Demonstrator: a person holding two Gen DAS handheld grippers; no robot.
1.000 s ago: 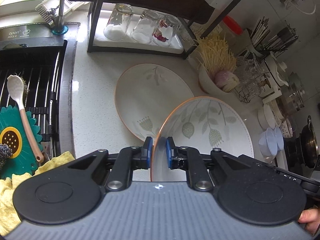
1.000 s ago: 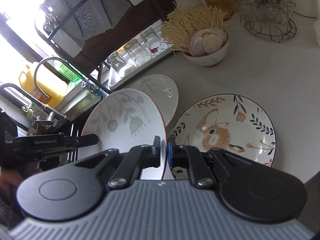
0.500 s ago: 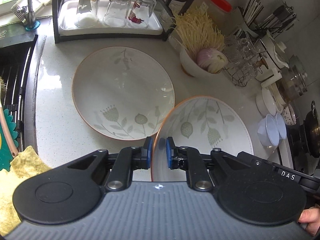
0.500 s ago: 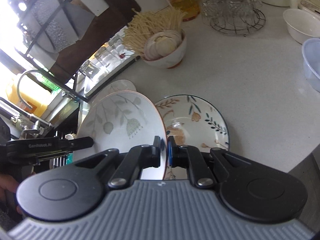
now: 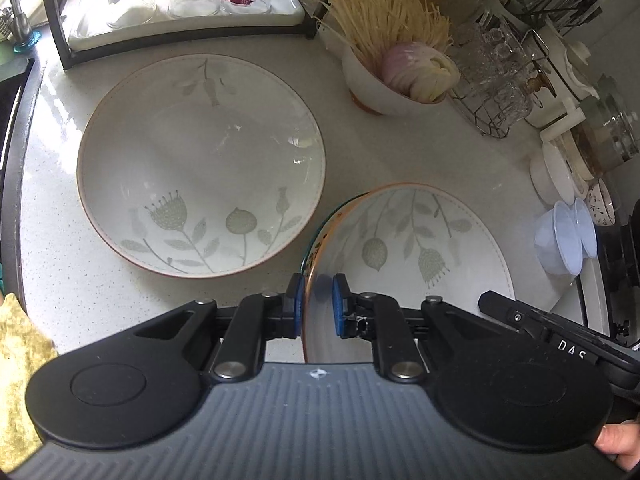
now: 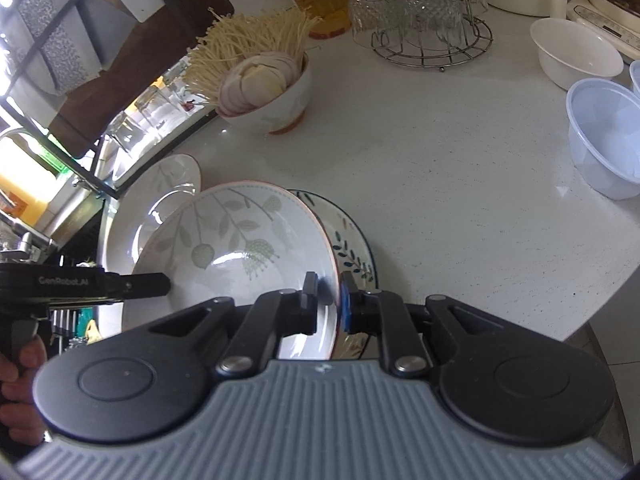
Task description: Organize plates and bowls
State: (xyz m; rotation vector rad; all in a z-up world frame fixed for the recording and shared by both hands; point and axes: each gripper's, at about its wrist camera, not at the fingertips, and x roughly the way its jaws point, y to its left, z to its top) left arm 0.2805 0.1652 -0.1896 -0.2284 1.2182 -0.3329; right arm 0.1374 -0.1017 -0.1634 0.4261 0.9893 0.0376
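The leaf-patterned plate (image 5: 404,248) is white with grey leaves and an orange-brown rim. It sits tilted at lower centre of both views, over the painted plate (image 6: 352,248) whose dark-edged rim peeks out on its right. The left gripper (image 5: 316,306) is clamped on its near rim. The right gripper (image 6: 326,298) straddles the opposite rim, its jaws having just been easing apart. A matching plate (image 5: 200,164) lies flat just beside it at centre left. Behind stand a bowl of noodles (image 5: 392,80), a rack of glasses (image 5: 188,4) and plastic bowls (image 6: 604,136). Bare counter (image 6: 460,184) lies open at centre right; its edge runs along the lower right.
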